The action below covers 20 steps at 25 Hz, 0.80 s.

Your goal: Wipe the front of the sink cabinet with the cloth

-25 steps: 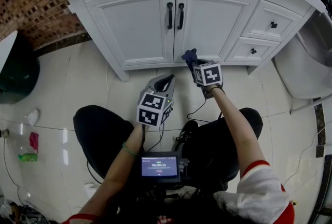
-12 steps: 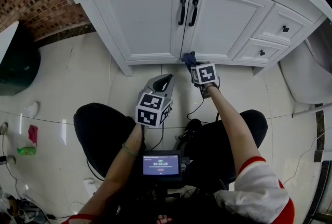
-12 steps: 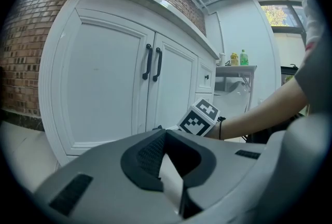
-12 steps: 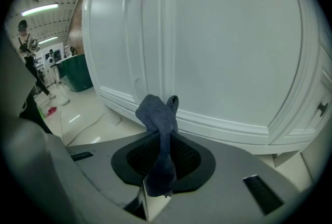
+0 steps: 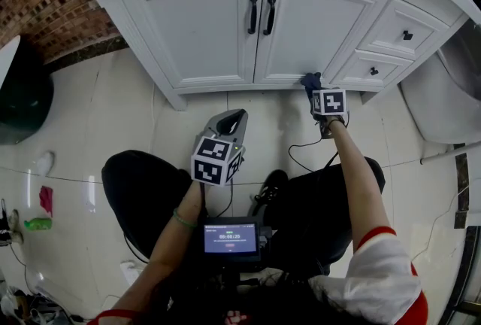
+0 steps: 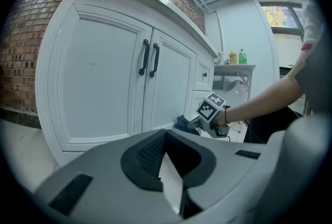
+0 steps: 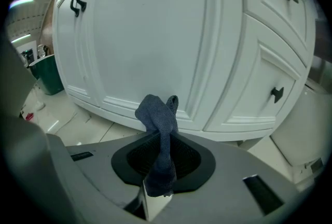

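The white sink cabinet (image 5: 225, 22) has two doors with black handles and two drawers at the right. My right gripper (image 5: 314, 87) is shut on a dark blue cloth (image 7: 160, 129). The cloth (image 5: 310, 80) touches the bottom rail of the right door (image 7: 155, 36), near the drawers. In the left gripper view the cloth (image 6: 182, 123) shows at the cabinet's foot beside the right gripper (image 6: 193, 125). My left gripper (image 5: 233, 120) hangs over the floor in front of the cabinet, shut with nothing in it.
A dark green bin (image 5: 22, 101) stands at the left by the brick wall (image 5: 52, 7). A white toilet (image 5: 443, 98) sits right of the cabinet. Small items (image 5: 45, 203) lie on the tiled floor at the left. A screen (image 5: 231, 238) sits at my lap.
My right gripper has slid the cloth to the right along the cabinet's bottom rail, from under the door handles toward the drawers. The left gripper has stayed about where it was.
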Tool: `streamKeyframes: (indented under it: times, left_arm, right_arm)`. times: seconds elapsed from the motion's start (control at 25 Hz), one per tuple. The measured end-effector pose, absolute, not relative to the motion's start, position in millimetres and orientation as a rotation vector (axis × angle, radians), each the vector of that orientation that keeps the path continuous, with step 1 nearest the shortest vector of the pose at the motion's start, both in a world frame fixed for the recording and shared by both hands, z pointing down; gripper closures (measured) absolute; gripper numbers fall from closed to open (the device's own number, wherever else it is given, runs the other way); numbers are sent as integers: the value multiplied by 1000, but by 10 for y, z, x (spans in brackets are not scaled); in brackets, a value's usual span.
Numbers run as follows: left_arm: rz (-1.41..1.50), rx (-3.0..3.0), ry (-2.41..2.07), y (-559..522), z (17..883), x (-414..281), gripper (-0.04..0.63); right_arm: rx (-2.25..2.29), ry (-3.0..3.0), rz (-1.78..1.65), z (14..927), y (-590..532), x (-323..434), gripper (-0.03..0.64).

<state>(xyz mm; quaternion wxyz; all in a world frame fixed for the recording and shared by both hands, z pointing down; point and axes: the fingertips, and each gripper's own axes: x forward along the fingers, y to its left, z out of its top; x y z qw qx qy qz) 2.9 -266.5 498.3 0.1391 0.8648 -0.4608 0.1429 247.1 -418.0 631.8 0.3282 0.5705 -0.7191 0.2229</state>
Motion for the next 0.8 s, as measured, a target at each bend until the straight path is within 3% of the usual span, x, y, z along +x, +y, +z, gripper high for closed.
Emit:
streamKeyframes:
  times: [0.4, 0.8]
  left_arm:
    - [446, 2478, -1373, -2639, 4987, -74, 575]
    - [414, 2486, -1439, -2490, 4780, -220, 575]
  right_arm:
    - [1738, -1736, 769, 6365, -4032, 3307, 552]
    - [1709, -2138, 754, 5461, -3937, 2387, 552]
